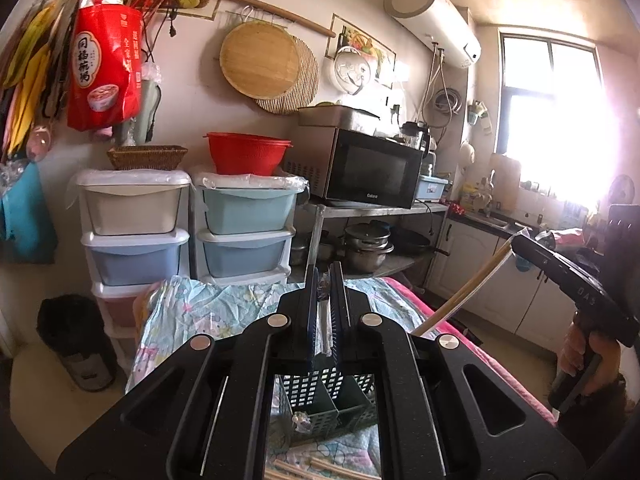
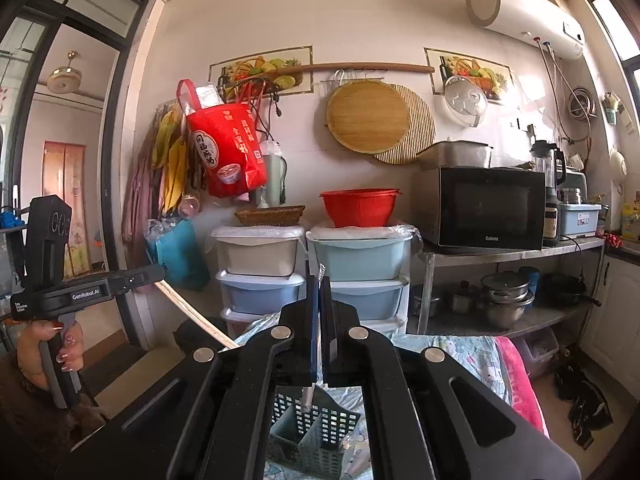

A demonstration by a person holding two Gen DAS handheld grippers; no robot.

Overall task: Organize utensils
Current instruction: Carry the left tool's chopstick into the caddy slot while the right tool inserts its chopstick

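A green slotted utensil caddy (image 1: 328, 406) with two compartments stands on the floral cloth; it also shows in the right wrist view (image 2: 316, 434). My left gripper (image 1: 325, 280) is shut on a plastic-wrapped utensil (image 1: 324, 332) above the caddy. My right gripper (image 2: 319, 284) is shut on wrapped chopsticks (image 2: 316, 344) whose lower end hangs over the caddy's left compartment. In the left wrist view the right gripper (image 1: 516, 246) holds the long wrapped chopsticks (image 1: 464, 294). In the right wrist view the left gripper (image 2: 156, 274) holds a long wrapped utensil (image 2: 192, 312). Loose chopsticks (image 1: 316, 468) lie on the cloth in front of the caddy.
The table has a floral cloth (image 1: 192, 312) and pink edge (image 1: 496, 364). Behind stand stacked plastic drawers (image 1: 136, 232), a red colander (image 1: 248, 152), a microwave (image 1: 360, 168) on a metal shelf with pots (image 1: 368, 248), and a black bin (image 1: 76, 340).
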